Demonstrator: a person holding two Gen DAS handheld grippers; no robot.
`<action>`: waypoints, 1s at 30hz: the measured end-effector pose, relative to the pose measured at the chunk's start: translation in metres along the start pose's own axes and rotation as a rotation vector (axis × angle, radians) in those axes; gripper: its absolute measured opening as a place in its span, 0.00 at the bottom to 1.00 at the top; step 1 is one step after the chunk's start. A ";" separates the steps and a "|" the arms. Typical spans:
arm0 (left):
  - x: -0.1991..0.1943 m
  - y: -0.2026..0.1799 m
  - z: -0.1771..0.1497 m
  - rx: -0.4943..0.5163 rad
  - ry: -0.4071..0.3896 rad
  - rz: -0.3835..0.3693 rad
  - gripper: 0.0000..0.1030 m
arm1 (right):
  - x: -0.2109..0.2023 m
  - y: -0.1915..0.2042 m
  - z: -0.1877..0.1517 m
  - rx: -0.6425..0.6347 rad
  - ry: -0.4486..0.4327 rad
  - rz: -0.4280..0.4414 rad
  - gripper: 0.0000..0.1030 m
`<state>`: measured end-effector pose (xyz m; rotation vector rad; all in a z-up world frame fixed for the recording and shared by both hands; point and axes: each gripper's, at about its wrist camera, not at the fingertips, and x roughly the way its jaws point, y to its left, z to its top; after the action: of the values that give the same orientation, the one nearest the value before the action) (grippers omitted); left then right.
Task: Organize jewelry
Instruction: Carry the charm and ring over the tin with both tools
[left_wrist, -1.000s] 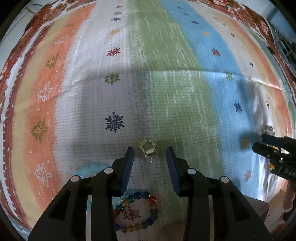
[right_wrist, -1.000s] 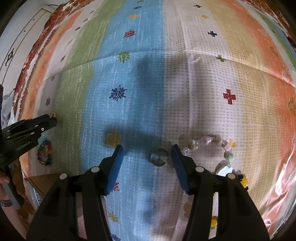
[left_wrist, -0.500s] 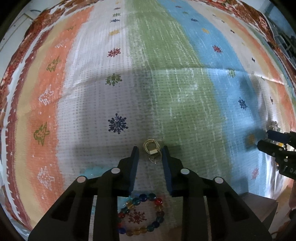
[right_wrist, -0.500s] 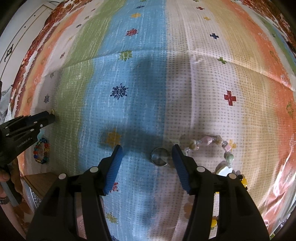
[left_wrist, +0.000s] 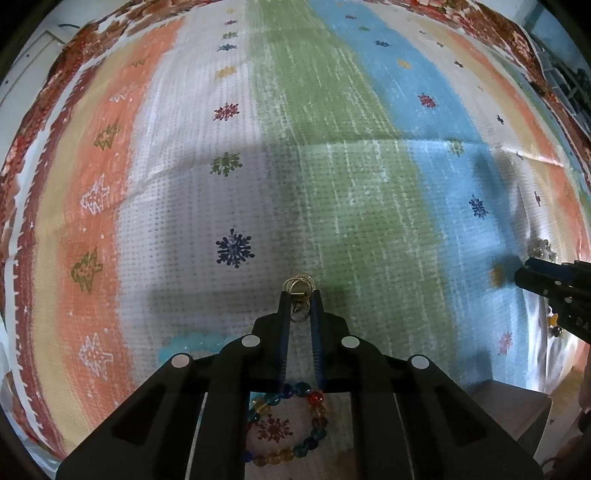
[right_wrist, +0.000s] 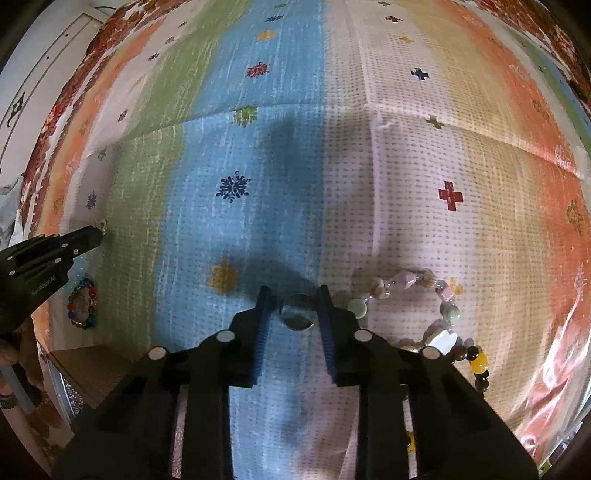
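Left claw (left_wrist: 299, 295): pinching thin gold wire hoop earrings (left_wrist: 298, 286) on striped woven cloth (left_wrist: 332, 177); light, springy, easily bent, so gripping at the clasp.
Right claw (right_wrist: 294, 295): narrowing round small silver metal ring (right_wrist: 296, 311), pads not yet touching; hard, slippery.
Vs 1 s ago: both claws were wider.

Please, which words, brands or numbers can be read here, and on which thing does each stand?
White print on the side of the left gripper: too blurred to read.
White letters on the right gripper, whose jaws are closing around a silver ring: cut off, unreadable.
No other text.
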<state>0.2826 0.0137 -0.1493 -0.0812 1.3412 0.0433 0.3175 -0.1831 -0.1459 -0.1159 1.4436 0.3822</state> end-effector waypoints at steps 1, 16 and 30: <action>-0.001 -0.001 0.000 0.002 -0.003 -0.002 0.10 | 0.000 -0.001 0.000 0.000 -0.001 0.001 0.23; -0.012 -0.002 0.003 0.000 -0.021 -0.022 0.10 | -0.014 -0.002 -0.002 -0.001 -0.023 0.006 0.22; -0.027 -0.001 0.002 -0.007 -0.053 -0.033 0.10 | -0.036 0.017 -0.007 -0.036 -0.101 0.029 0.22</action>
<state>0.2788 0.0133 -0.1223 -0.1067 1.2869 0.0222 0.3028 -0.1756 -0.1088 -0.1033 1.3401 0.4313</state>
